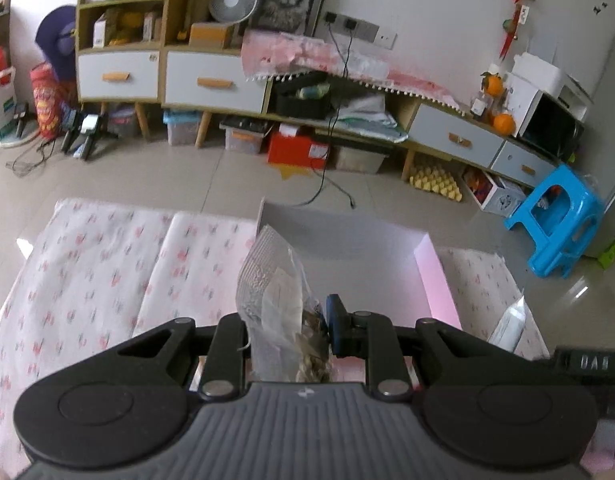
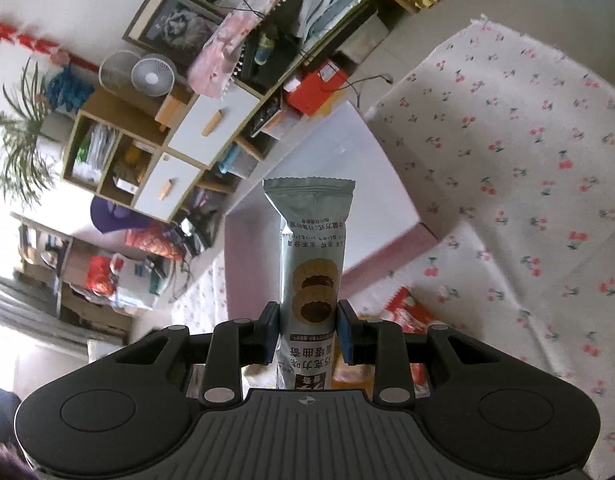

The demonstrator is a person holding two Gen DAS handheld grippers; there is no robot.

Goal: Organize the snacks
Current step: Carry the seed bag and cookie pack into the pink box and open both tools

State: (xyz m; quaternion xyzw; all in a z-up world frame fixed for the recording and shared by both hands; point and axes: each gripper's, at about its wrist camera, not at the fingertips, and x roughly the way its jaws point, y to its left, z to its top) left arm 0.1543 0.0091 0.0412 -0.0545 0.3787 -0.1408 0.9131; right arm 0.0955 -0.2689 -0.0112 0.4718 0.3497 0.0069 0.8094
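Note:
My left gripper [image 1: 287,332] is shut on a clear snack bag [image 1: 273,292] with brown pieces at its bottom; the bag stands up between the jaws. Beyond it lies an open pink box [image 1: 431,280] with a pale inside, on a cherry-print cloth [image 1: 91,264]. In the right wrist view my right gripper [image 2: 309,330] is shut on a long grey-green cookie packet [image 2: 311,240] that points away from the camera, over the same pink box [image 2: 387,256]. The right gripper's body [image 1: 587,360] shows at the right edge of the left wrist view.
Red and orange snack packets [image 2: 411,312] lie on the cherry-print cloth [image 2: 507,140] under the right gripper. A pale packet [image 1: 507,324] lies right of the box. Across the tiled floor stand a low cabinet [image 1: 211,80] and a blue stool [image 1: 555,220].

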